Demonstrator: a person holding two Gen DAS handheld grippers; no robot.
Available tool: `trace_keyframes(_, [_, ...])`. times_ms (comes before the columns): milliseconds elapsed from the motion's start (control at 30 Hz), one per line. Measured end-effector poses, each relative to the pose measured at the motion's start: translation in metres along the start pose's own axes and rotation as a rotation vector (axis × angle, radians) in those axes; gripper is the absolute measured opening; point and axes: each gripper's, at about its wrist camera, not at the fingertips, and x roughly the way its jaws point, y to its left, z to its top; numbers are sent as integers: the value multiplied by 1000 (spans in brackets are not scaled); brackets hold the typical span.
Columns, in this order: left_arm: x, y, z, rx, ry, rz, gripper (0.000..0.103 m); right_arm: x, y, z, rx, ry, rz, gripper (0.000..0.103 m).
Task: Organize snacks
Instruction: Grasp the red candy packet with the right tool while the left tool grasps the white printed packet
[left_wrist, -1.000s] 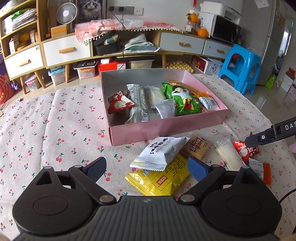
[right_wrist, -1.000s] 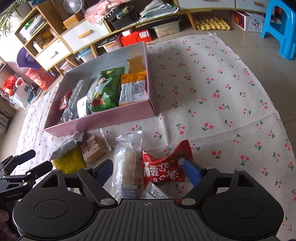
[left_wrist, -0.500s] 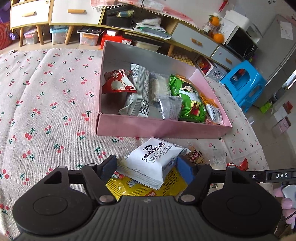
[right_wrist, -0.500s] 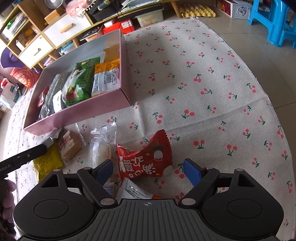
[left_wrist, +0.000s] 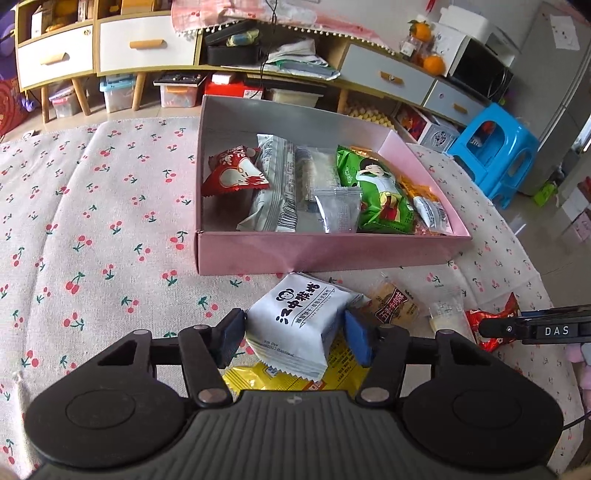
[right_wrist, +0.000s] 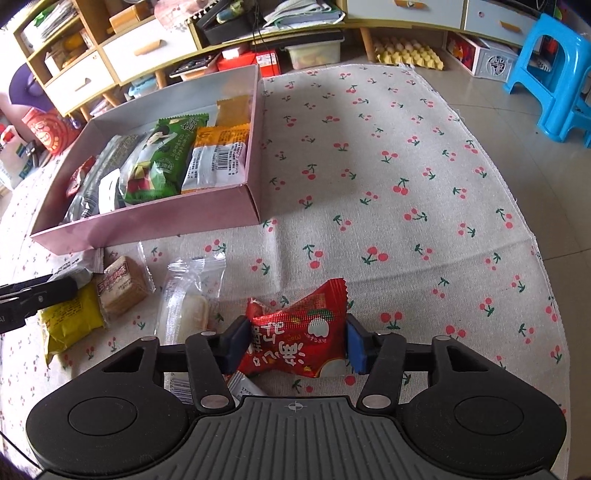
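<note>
A pink box (left_wrist: 332, 251) (right_wrist: 147, 221) holds several snack packets. In the left wrist view my left gripper (left_wrist: 295, 338) is shut on a white snack packet (left_wrist: 299, 325), lifted above a yellow packet (left_wrist: 280, 380). In the right wrist view my right gripper (right_wrist: 293, 341) is shut on a red snack packet (right_wrist: 299, 332) just above the cloth. A brown biscuit packet (right_wrist: 120, 286), a clear-wrapped cake (right_wrist: 184, 306) and the yellow packet (right_wrist: 70, 321) lie in front of the box. The left gripper's fingers (right_wrist: 37, 291) show at the left edge.
The cherry-print cloth (right_wrist: 406, 184) covers a round table. Its edge curves close on the right. A small packet (right_wrist: 243, 387) lies under my right gripper. A blue stool (right_wrist: 554, 81) and low cabinets (left_wrist: 147, 48) stand beyond the table.
Both grippers closed: the left on the white packet, the right on the red packet. Both packets now sit pinched between the pads and raised off the cloth.
</note>
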Motion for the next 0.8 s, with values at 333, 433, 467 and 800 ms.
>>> trace_keyframes(333, [-24,26,-12,-24,-8,140,51,-6,-2,2,9,-19,31,41])
trace_keyframes(433, [-29,34,-16,-33,5,160,50,-8,-1,3,15,-23,38,40])
trace_keyframes(467, [-29,35,-17,-28,8,158,50,-8,-1,3,16,-25,39,40])
trace_keyframes(800, [-17,28,-20,113,16,188,64,-13,2,4,32,-28,52,40])
